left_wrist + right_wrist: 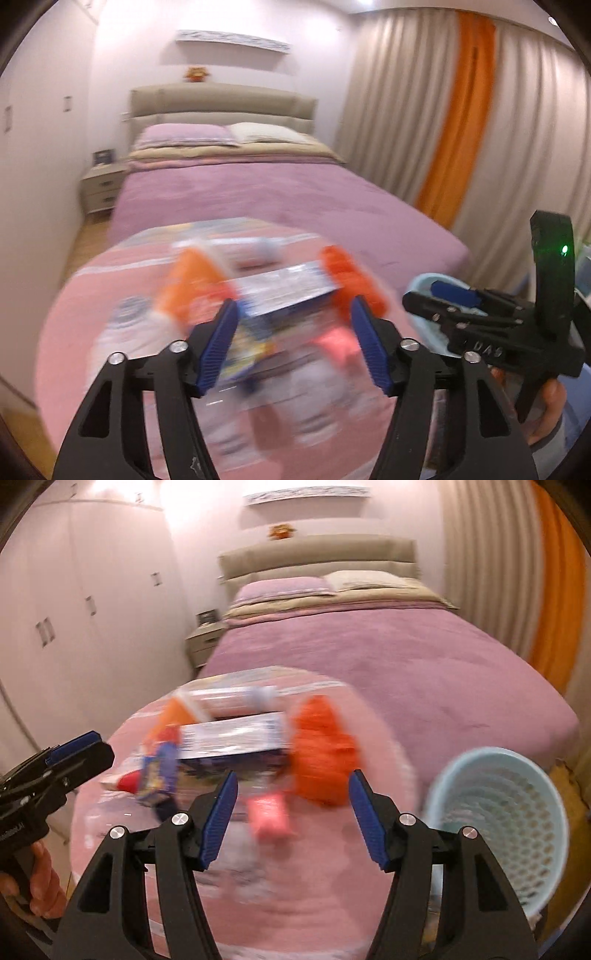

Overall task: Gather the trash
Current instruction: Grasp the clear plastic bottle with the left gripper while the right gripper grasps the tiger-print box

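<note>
Pink mat (314, 904) at frame center holds blurry trash (325, 753), bin (498, 823) lower right; both grippers, left (291, 343) & right (291, 816), gape empty, so imo grab one piece w/ each, then drop in.

Round pink table (325, 904), lower centre of frame, blurred: bears an orange crumpled item (325, 753), a flat white-and-blue packet (232, 738), a small pink packet (267, 818) and a white tube (229, 699). Bed (406, 672) behind, mid-frame: purple cover, two pillows (332, 585) at the head.
</note>
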